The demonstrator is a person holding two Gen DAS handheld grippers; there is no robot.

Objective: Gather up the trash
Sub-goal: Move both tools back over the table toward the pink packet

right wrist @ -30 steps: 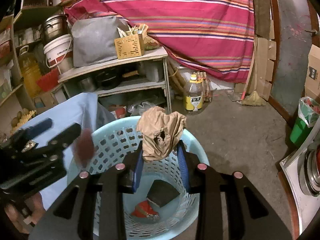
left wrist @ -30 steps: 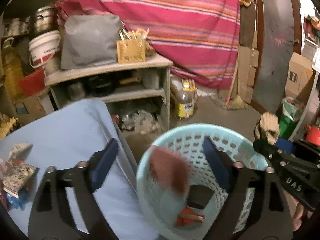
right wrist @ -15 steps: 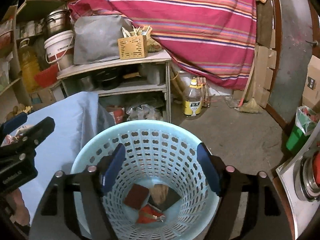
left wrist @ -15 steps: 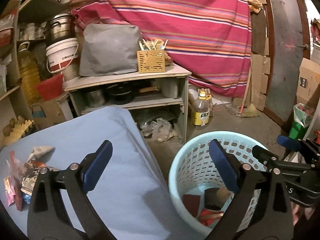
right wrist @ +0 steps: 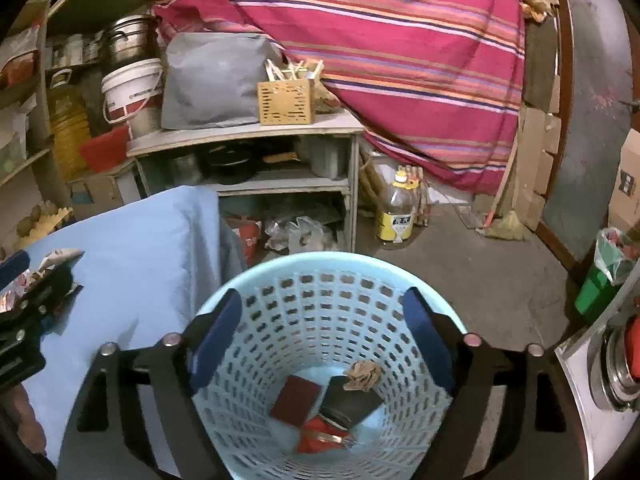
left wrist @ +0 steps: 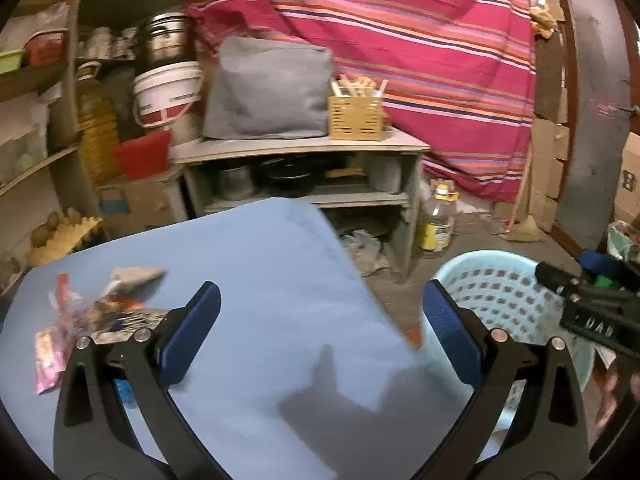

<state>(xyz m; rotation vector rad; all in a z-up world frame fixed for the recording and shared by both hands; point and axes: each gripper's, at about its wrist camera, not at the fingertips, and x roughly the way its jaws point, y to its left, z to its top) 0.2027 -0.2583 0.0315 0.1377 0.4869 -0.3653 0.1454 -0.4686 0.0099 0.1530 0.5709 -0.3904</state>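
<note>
A light blue perforated basket (right wrist: 320,272) stands on the floor beside the blue-covered table (left wrist: 280,280). In its bottom lie a crumpled brown paper (right wrist: 362,374), a dark red card (right wrist: 296,398), a black piece and a red wrapper. My right gripper (right wrist: 324,340) hangs over the basket, its jaws opening, nothing between them. My left gripper (left wrist: 320,336) is over the table, jaws still opening wide and empty. Several wrappers (left wrist: 80,320) lie in a heap on the table to its left. The right gripper's tip (left wrist: 584,300) shows over the basket (left wrist: 500,292) in the left wrist view.
A grey shelf unit (right wrist: 248,136) holds a grey bag, a yellow slotted box and pots. An oil bottle (right wrist: 396,212) stands on the floor by a striped red cloth. A green lined bin (right wrist: 600,280) sits at right, metal pots at the far right edge.
The right gripper opened and let the brown paper fall into the basket. The dark red card, in the air before, also landed there. The left gripper swung left from the basket over the table.
</note>
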